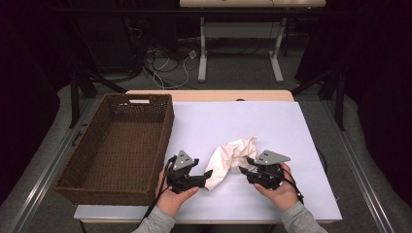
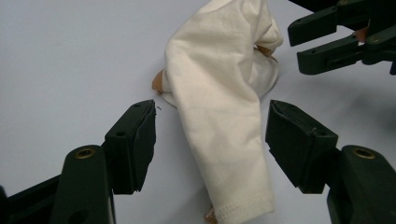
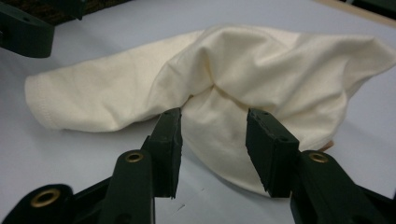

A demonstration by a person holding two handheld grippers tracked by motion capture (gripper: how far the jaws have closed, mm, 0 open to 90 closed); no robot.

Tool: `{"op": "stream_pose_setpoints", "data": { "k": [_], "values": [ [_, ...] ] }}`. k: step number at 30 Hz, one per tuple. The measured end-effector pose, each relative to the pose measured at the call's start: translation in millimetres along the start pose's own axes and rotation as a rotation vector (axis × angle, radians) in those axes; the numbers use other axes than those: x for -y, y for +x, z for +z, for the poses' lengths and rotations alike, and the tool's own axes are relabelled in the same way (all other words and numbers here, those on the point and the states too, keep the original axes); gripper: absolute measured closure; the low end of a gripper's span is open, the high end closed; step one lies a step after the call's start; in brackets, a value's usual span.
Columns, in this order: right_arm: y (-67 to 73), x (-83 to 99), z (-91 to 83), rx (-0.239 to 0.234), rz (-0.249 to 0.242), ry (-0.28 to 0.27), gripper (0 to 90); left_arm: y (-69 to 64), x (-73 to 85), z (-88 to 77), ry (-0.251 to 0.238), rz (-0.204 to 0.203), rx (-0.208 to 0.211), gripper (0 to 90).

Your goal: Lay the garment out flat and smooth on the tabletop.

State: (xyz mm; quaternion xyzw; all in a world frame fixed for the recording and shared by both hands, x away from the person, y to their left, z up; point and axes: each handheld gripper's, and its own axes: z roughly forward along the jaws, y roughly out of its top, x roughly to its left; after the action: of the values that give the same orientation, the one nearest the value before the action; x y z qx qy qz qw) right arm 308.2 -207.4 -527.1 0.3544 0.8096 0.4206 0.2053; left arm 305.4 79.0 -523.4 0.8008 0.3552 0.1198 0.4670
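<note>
Left gripper, high view: the black two-jaw left gripper [image 1: 208,175] with its grey three-cornered plate sits in the person's left hand [image 1: 176,198], its tips at the near-left end of the crumpled cream-white cotton cloth [image 1: 228,160].
Right gripper, high view: the black two-jaw right gripper [image 1: 243,170], held in the right hand [image 1: 281,193], points at the cloth's near-right edge; whether it touches the fabric is hard to tell from up here.
Cloth, high view: it lies on the pale lilac table sheet [image 1: 272,126], between the two grippers, in the near half of the sheet.
Basket, high view: a dark brown woven rectangular basket [image 1: 99,182] stands well to the left of the cloth, along the sheet's left edge.
Left gripper, left gripper view: the jaws stand apart, one on each side of the cloth's long hemmed sleeve-like end [image 2: 219,116]; the pads are clear of the fabric, with sheet showing between the left pad and the cloth.
Other gripper, left gripper view: the right gripper [image 2: 299,49] shows beyond the cloth, at its far right side, jaws slightly parted.
Right gripper, right gripper view: the jaws are apart, their tips at a bulging fold of the cloth [image 3: 219,84], which lies between them unpinched.
Cloth, right gripper view: its hemmed end stretches away to the left of that fold.
</note>
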Motion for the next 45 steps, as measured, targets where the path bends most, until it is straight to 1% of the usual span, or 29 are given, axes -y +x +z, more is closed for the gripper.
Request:
{"op": "stream_pose_setpoints", "data": {
  "k": [2,3,4,6,7,8,10,13,14,15,16,17,19,20,21,23,24,26,28,29,31,33,36,37,38,39,42,44,45],
  "values": [
    [0.6,2.7,3.2,-0.002,-0.006,0.013,55.7,-2.0,-0.6,1.6,-0.005,0.004,0.006,33.8],
    [1.6,5.3,6.0,0.002,-0.007,0.018,55.7,-2.4,-1.0,1.4,0.001,0.009,0.009,33.8],
    [1.2,7.0,7.5,-0.003,-0.015,0.028,55.7,-3.1,-0.9,2.1,-0.006,0.010,0.006,33.8],
    [0.5,10.9,11.6,0.006,-0.031,0.040,55.7,-3.3,-0.8,2.3,-0.005,0.007,0.008,33.8],
    [-0.7,13.1,13.5,0.010,-0.021,0.066,56.4,-3.4,-0.8,2.4,-0.005,0.007,0.009,33.8],
    [-2.5,14.4,14.3,0.006,-0.014,0.072,56.4,-3.3,-0.9,2.5,-0.004,0.007,0.010,33.8],
    [-5.3,16.0,15.1,0.013,-0.007,0.069,56.4,-3.3,-1.2,2.7,-0.008,0.005,0.009,33.8],
    [-9.0,17.5,15.5,0.014,0.001,0.084,56.2,-3.1,-1.7,3.7,-0.009,0.004,0.015,33.8],
    [-9.9,18.2,16.5,0.007,0.007,0.086,56.0,-2.9,-1.9,3.8,-0.004,0.005,0.018,33.8],
    [-10.2,18.9,17.4,0.010,0.011,0.086,55.6,-3.2,-1.9,4.1,0.000,-0.002,0.021,33.8],
    [-11.0,19.6,18.3,0.011,0.009,0.092,54.7,-3.2,-1.9,4.3,0.001,-0.001,0.023,33.8],
    [-11.4,20.5,20.1,0.009,0.011,0.089,53.9,-2.8,-2.2,4.1,0.004,0.010,0.019,33.8],
    [-11.9,22.2,23.8,0.024,0.007,0.096,53.9,-3.4,-2.2,4.7,-0.003,0.010,0.016,33.8],
    [-12.5,22.5,24.8,0.027,-0.003,0.107,53.9,-3.5,-2.3,4.8,-0.003,0.009,0.017,33.8],
    [-12.8,23.2,27.3,0.032,-0.010,0.106,53.8,-3.7,-2.4,4.8,-0.003,0.010,0.018,33.8],
    [-11.9,23.3,28.6,0.033,-0.003,0.119,54.1,-3.6,-2.1,4.9,-0.002,0.010,0.017,33.8],
    [-12.3,23.4,29.7,0.039,-0.017,0.122,55.0,-3.4,-2.0,5.0,-0.002,0.008,0.016,33.8],
    [-12.0,23.5,31.7,0.031,-0.011,0.125,61.2,-2.6,-1.9,4.6,0.005,0.008,0.019,33.8],
    [-12.6,23.5,33.2,0.023,-0.014,0.116,64.9,-2.8,-1.6,4.5,0.004,-0.002,0.021,33.8],
    [-12.5,23.7,34.1,0.011,-0.003,0.112,66.7,-2.7,-1.6,4.4,0.003,-0.001,0.020,33.8],
    [-13.0,23.2,34.9,0.012,0.002,0.112,71.0,-2.3,-1.5,4.3,0.006,0.003,0.017,33.8],
    [-12.8,22.9,36.2,0.002,0.016,0.104,76.3,-2.6,-1.2,4.7,0.007,-0.001,0.020,33.8],
    [-12.4,21.1,36.8,0.011,0.023,0.116,86.3,-2.4,-1.3,4.5,0.007,0.008,0.017,33.8],
    [-11.8,20.5,37.3,0.012,0.026,0.119,88.2,-3.0,-1.3,4.4,0.005,-0.002,0.023,33.8],
    [-11.6,19.5,37.6,0.009,0.024,0.123,89.1,-3.0,-1.4,4.2,0.003,-0.003,0.023,33.8],
    [-12.1,18.8,37.6,0.009,0.016,0.127,89.3,-2.3,-1.5,3.9,-0.004,0.004,0.015,33.8],
    [-11.0,16.3,34.7,-0.003,0.044,0.127,89.8,-1.7,-2.0,2.5,0.001,-0.001,0.020,33.8],
    [-11.4,13.6,31.0,-0.017,0.054,0.112,89.9,-2.9,-2.5,1.8,-0.005,-0.009,0.023,33.8],
    [-11.3,11.8,28.3,-0.024,0.061,0.098,90.0,-3.5,-3.3,1.1,-0.006,-0.005,0.028,33.8]
  ]
}}
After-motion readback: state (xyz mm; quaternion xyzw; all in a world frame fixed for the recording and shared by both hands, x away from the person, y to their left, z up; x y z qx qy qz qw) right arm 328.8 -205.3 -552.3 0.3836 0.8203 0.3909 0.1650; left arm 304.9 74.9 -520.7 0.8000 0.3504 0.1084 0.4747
